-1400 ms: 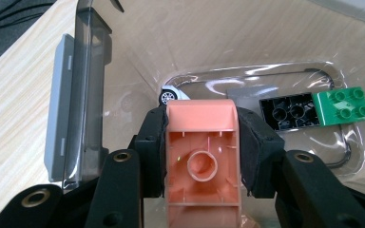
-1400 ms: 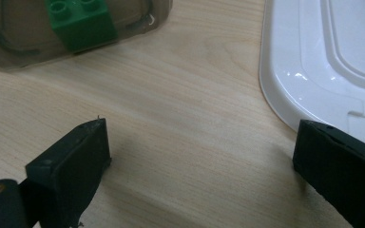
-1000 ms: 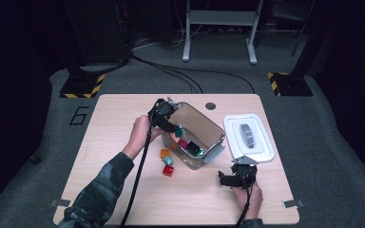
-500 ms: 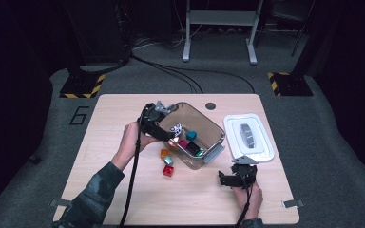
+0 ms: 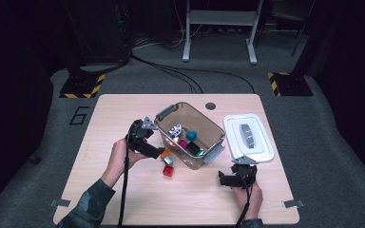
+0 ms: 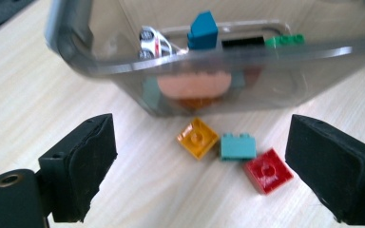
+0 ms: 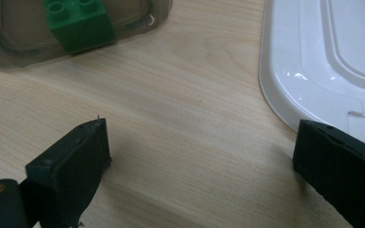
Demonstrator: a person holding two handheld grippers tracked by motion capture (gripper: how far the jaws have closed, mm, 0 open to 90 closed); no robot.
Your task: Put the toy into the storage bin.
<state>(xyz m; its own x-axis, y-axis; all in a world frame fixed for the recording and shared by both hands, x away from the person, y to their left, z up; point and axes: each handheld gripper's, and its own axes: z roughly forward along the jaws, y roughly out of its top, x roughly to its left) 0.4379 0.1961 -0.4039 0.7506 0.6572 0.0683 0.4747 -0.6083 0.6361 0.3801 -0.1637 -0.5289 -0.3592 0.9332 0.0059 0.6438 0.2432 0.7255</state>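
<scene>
Left gripper hangs empty, jaws just opened wide, aimed at three bricks on the table beside the bin — seemingly next to load; right gripper rests open — idle

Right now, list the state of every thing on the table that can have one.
Clear bin: open, lid off, toys inside.
White lid: flat on the table, beside the bin.
Orange brick, teal brick, red brick: loose on the table, outside the bin.
Left gripper: fingers open, empty.
Right gripper: fingers open, empty.
</scene>
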